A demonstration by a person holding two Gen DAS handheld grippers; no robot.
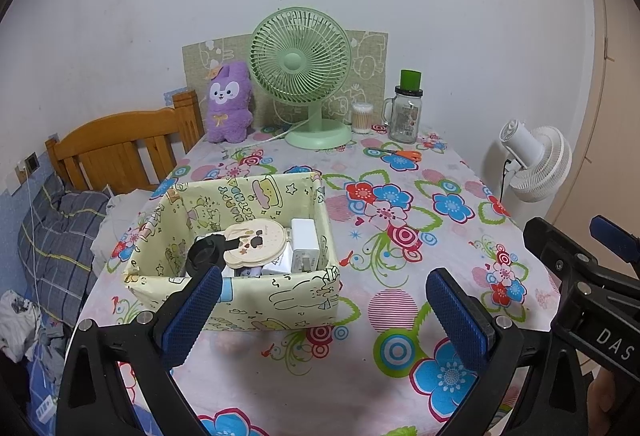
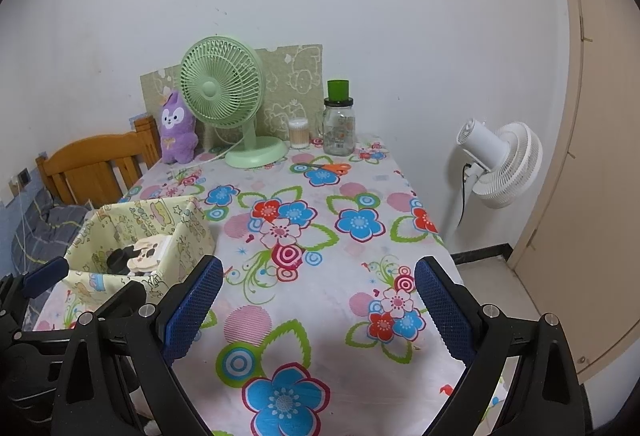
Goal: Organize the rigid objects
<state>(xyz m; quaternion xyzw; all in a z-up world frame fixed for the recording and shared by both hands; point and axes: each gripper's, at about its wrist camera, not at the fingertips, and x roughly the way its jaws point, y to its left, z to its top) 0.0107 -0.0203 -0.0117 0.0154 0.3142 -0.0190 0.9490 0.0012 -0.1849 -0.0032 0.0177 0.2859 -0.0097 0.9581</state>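
The pale yellow cartoon-print box (image 1: 276,296) sat on the flowered tablecloth (image 1: 400,236), holding a white charger (image 1: 305,244), a bear-shaped compact (image 1: 256,244) and half-hidden black pieces. My left gripper (image 1: 324,312) and right gripper (image 2: 318,310) gaped empty.

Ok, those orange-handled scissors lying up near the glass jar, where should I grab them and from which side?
Grip the scissors across the closed blades just ahead of the orange handles, coming straight down from above. They lie flat on the tablecloth, so only a top-down pinch fits. The right gripper looks nearer; its jaws stand open.
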